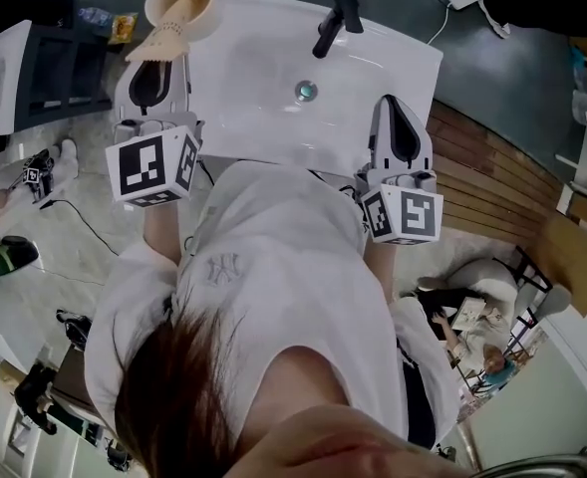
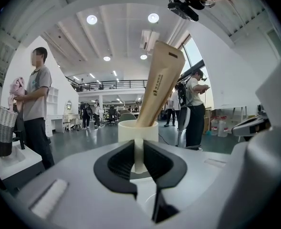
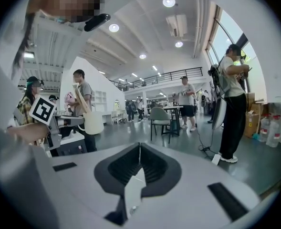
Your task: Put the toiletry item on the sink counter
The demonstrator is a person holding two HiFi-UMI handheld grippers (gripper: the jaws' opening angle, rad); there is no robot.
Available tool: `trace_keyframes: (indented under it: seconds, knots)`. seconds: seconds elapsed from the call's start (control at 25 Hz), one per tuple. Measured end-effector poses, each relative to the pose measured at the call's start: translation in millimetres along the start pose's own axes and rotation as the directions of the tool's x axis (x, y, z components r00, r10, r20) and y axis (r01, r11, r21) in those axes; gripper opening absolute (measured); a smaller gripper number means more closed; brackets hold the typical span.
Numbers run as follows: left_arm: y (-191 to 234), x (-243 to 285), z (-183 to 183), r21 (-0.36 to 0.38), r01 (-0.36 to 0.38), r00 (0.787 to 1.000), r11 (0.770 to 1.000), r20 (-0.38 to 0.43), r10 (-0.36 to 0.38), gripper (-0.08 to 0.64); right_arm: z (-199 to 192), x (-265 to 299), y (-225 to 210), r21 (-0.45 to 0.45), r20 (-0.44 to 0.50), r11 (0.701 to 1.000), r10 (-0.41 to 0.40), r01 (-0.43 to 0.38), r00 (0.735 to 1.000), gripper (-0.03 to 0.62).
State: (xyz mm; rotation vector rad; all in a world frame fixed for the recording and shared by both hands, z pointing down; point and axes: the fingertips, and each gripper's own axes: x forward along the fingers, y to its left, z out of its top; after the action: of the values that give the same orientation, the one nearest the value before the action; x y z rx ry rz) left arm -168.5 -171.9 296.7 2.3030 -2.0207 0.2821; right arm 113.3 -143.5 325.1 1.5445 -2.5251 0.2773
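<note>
- The left gripper (image 2: pixel 139 149) is clamped on a narrow upright part of the cream cup (image 2: pixel 138 130), straight ahead of its jaws.
- A beige toiletry tube (image 2: pixel 161 85) leans in that cup.
- In the head view the cup sits by the white sink (image 1: pixel 273 78)'s far left corner.
- The right gripper (image 3: pixel 139 149) has its jaws together on nothing, over the sink's near right edge.

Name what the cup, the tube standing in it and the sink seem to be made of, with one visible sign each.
The cup: probably plastic or ceramic, matte; cream, opaque, evenly dull.
The tube: likely soft plastic; beige, flat crimped end, print on its side.
The sink: looks like glazed ceramic; white, smooth, soft highlights.
</note>
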Motion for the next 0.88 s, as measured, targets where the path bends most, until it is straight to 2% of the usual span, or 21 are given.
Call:
trace_keyframes:
  seconds: [0.36,0.64,0.88]
  knots:
    - [12.7,17.0,-11.2,-0.017,0.009,1.0,1.0,-0.006,-0.009,0.051,-13.4,2.4,-1.3,-0.001,-0.05,0.999,-0.045,0.045,0.998,0.011]
    - [17.0,33.2,-17.1,-0.03,0.017,1.0,0.999,0.002,-0.017,0.051,-12.8,7.5,1.6,-0.019,-0.067,0.999,-0.049,0.047,0.997,0.011]
    - [17.3,45.8,-30.1,-0.007,0.019,1.0,1.0,0.0,-0.019,0.051,-12.6,10.1,2.5,-0.035,-0.088,0.998,-0.056,0.053,0.995,0.011]
